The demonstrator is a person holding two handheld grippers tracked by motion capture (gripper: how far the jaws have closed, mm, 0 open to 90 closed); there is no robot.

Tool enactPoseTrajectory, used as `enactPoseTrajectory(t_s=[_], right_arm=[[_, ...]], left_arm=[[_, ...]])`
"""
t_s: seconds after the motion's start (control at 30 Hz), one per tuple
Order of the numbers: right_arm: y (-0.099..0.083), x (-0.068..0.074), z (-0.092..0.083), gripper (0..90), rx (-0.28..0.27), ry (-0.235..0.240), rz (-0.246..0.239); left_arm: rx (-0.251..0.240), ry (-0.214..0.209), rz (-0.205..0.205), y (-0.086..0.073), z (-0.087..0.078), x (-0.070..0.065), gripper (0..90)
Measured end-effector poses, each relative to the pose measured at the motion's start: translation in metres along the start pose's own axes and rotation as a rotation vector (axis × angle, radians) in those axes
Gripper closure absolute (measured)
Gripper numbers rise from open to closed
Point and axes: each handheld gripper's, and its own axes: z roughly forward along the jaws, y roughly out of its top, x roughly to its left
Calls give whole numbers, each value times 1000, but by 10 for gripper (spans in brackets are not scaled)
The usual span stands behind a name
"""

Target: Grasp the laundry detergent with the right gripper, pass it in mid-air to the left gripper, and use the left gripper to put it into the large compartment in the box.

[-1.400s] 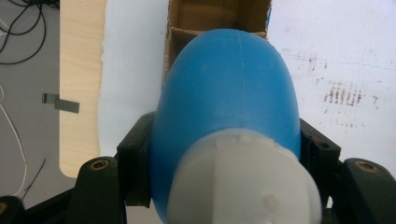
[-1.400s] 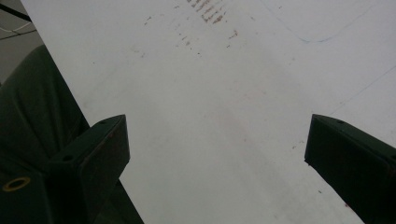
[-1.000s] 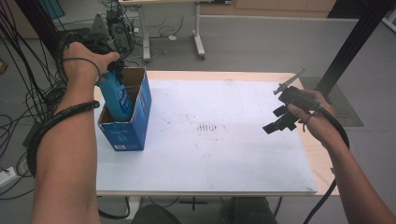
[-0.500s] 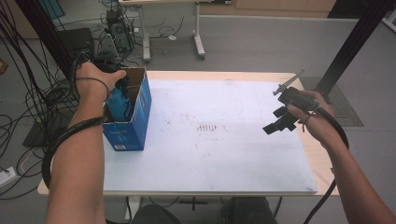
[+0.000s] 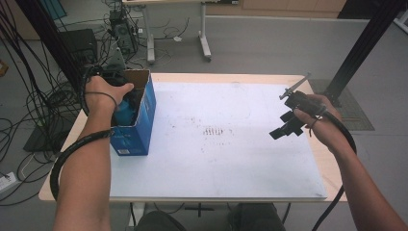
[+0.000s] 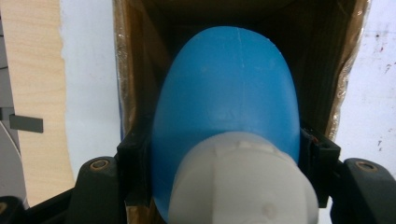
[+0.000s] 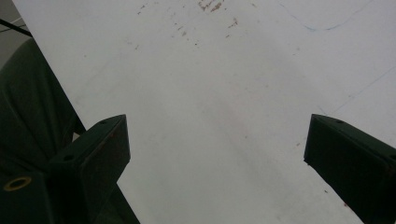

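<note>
The left hand-held gripper (image 6: 224, 186) clamps a blue bottle (image 6: 226, 102) just below its white cap (image 6: 238, 182), base pointing down into the open cardboard box (image 5: 139, 120) at the bench's (image 5: 240, 173) 9 o'clock edge; gripping near the cap likely lets the body slide between the box walls. The bottle sits partly inside, its landing unseen. The right hand-held gripper (image 5: 287, 126) hovers at 3 o'clock, jaws wide and holding nothing, well apart so the box stays unobstructed.
</note>
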Motion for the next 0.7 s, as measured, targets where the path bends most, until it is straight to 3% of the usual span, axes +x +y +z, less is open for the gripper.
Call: enactPoseTrajectory(t_s=[0.47, 0.7], right_arm=[[-2, -1, 1, 66, 0, -2, 6], [-4, -2, 0, 66, -3, -7, 11]], left_arm=[[3, 4, 17, -2, 18, -4, 366], [1, 3, 22, -3, 19, -3, 365]])
